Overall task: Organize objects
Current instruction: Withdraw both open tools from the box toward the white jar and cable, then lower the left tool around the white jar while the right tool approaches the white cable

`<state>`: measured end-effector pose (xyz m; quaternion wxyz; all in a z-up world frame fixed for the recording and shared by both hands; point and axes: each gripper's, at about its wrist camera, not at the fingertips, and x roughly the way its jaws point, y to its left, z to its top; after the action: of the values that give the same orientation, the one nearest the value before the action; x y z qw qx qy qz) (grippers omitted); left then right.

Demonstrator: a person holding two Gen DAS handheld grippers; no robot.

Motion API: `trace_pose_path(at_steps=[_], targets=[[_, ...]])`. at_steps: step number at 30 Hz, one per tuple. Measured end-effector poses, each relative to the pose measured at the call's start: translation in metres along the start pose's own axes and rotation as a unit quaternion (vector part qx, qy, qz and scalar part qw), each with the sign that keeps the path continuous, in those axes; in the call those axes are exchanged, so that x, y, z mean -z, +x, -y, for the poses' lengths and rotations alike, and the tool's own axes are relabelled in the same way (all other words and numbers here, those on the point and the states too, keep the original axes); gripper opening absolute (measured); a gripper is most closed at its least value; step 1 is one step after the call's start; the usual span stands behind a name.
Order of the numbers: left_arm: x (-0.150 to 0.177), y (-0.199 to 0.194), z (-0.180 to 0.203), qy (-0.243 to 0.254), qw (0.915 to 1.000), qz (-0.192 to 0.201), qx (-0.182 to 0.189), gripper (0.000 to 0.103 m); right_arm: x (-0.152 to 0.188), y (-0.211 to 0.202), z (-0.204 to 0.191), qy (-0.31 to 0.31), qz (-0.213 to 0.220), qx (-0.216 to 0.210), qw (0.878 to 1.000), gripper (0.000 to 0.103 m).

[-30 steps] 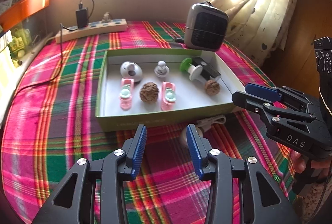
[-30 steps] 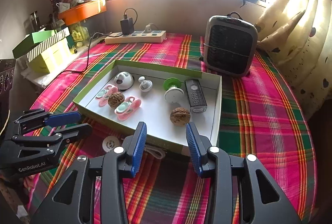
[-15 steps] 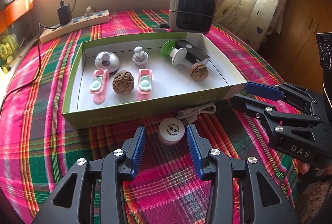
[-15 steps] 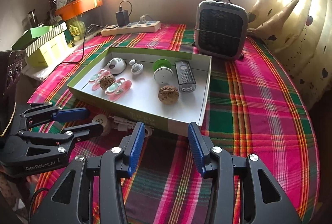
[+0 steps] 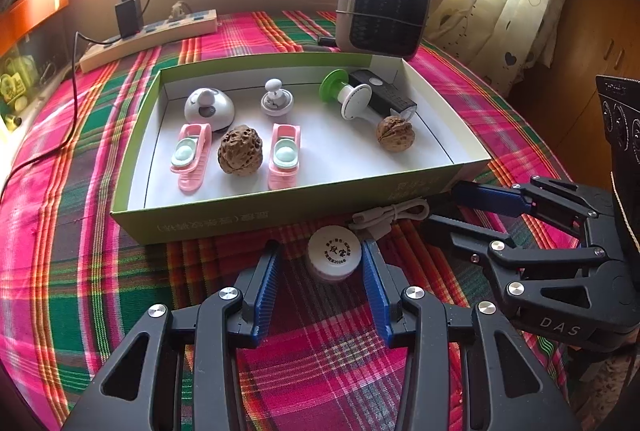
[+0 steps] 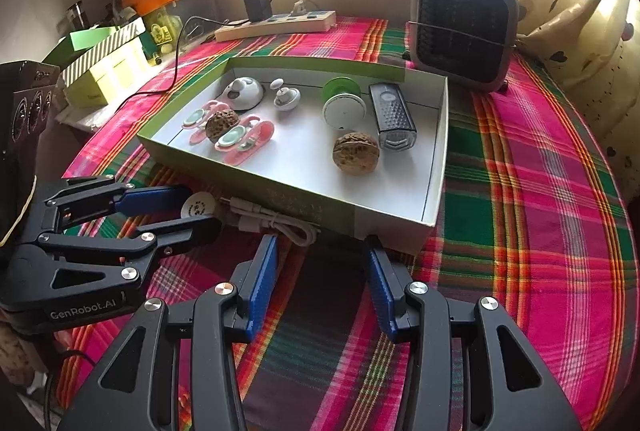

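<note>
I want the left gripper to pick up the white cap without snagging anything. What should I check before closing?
1. Cap between left gripper fingers: ok.
2. Pads clear of cap, jaws open: ok.
3. White cable clear of cap: cannot tell, it lies very close.
4. Right gripper empty and apart from cap: ok.
5. Free floor in box for the cap: ok.

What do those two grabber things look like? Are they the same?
Nearly the same. The left gripper and right gripper are both black plastic frames with triangle-shaped cut-outs and shiny silver screws. Their fingers carry ribbed blue pads. White lettering marks the sides: "GenRobot.AI" on the left one, "DAS" on the right one. A black box with round lenses sits above each.
</note>
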<state>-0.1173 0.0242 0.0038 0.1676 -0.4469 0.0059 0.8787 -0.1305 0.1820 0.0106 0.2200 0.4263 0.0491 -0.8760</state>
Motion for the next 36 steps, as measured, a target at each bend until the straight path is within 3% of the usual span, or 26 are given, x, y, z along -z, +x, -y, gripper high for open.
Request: trace_pose_path(at_steps=[21, 29, 36], targets=[[0.006, -0.009, -0.027, -0.027, 0.9993, 0.006, -0.026, 0.038, -0.004, 0.011, -0.023, -0.036, -0.013, -0.045, 0.998, 0.045], [0.009, -0.012, -0.035, -0.034, 0.9990, 0.008, -0.029, 0.038, 0.001, 0.009, -0.038, -0.066, -0.026, -0.090, 0.993, 0.045], [0.010, -0.012, -0.037, -0.037, 0.9989, 0.010, -0.028, 0.038, -0.005, 0.011, -0.035, -0.060, -0.015, -0.064, 0.996, 0.045]])
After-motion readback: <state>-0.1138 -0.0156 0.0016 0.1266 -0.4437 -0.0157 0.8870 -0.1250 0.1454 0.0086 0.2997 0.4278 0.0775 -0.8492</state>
